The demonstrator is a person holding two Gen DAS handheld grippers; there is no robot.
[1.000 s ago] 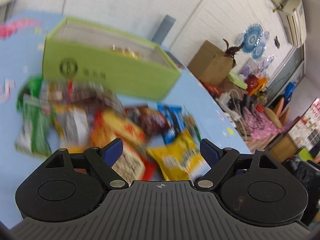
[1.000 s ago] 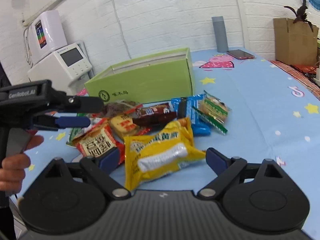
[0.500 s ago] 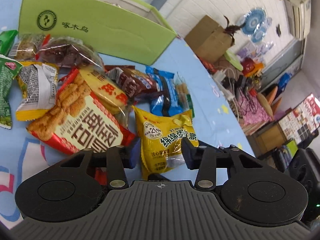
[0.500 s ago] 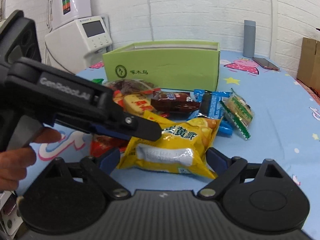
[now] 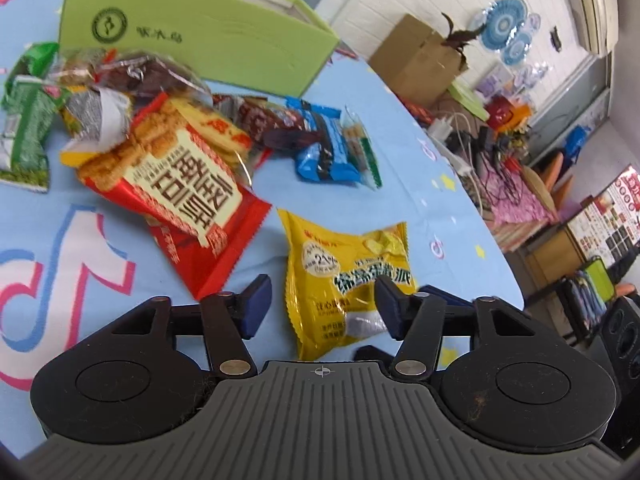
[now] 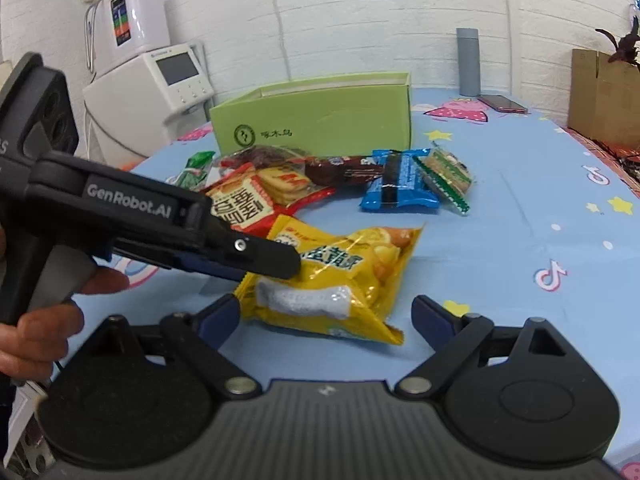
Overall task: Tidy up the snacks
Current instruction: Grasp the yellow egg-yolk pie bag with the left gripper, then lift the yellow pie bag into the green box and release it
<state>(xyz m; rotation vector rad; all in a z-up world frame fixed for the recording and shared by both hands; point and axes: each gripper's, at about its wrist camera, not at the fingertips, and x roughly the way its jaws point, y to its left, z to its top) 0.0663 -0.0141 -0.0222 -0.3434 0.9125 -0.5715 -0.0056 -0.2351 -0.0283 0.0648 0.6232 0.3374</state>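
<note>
A yellow snack bag lies on the blue tablecloth, apart from the snack pile. My left gripper is open with its fingers around the bag's near end; in the right wrist view its finger rests over the bag's left edge. My right gripper is open, just in front of the bag. Behind lie a red cracker pack, a blue wafer pack and a brown bar. An open green box stands at the back.
Green packets lie at the pile's left. A grey bottle and a phone stand behind the box. A cardboard box is at the right. The table edge curves close on the right.
My left gripper swung down from facing the green box to the yellow bag, narrowed, then opened wider. The bag now lies clear of the red pack. My right gripper stayed open.
</note>
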